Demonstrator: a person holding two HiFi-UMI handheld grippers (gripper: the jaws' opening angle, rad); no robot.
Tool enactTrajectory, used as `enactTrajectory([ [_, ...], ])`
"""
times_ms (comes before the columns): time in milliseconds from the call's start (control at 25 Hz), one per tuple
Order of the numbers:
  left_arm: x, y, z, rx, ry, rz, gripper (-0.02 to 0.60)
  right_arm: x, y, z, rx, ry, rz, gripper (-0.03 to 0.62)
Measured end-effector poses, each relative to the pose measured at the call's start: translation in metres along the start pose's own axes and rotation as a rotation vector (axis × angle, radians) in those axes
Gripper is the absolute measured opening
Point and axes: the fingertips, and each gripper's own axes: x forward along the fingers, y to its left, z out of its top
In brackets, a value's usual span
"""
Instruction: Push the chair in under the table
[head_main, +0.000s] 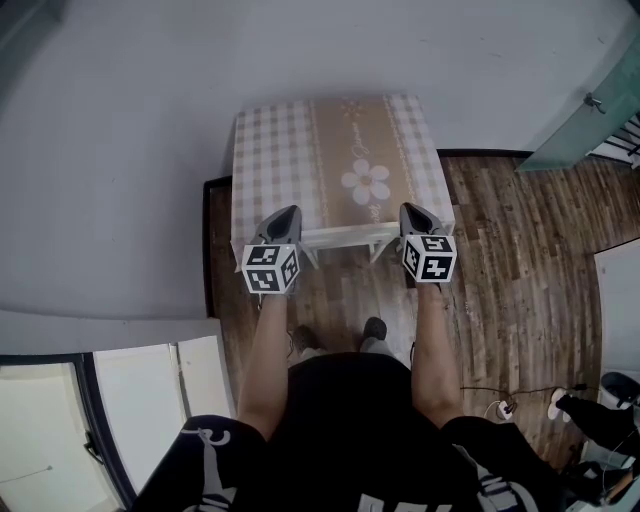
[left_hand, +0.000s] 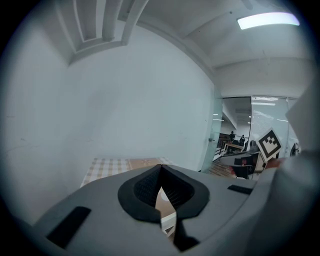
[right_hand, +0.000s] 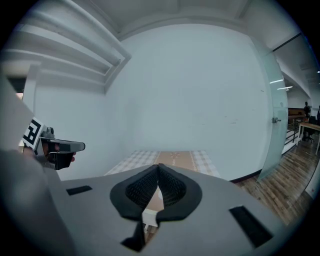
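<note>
A small table (head_main: 280, 150) with a checked cloth and a flower print stands against the grey wall. The white chair (head_main: 345, 238) sits at its near edge, with only the top rail and legs showing from under the tabletop. My left gripper (head_main: 287, 214) hovers over the chair's left end, and its jaws (left_hand: 160, 166) are shut with nothing between them. Over the chair's right end my right gripper (right_hand: 158, 166) is also shut and empty; the head view shows it at the table's near right corner (head_main: 411, 211). Neither gripper holds the chair.
The floor is wooden (head_main: 520, 260). A glass door (head_main: 590, 110) stands at the right, and a white panel (head_main: 150, 390) at the lower left. Cables and a white plug (head_main: 500, 408) lie on the floor at the lower right. The person's feet (head_main: 372, 330) are just behind the chair.
</note>
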Motion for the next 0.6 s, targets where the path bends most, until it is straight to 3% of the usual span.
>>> enactTrajectory([
  [600,-0.001,-0.002,0.007,0.029,-0.018,0.010,0.025,0.008,0.014,0.014,-0.050,-0.016,0.057,0.012],
])
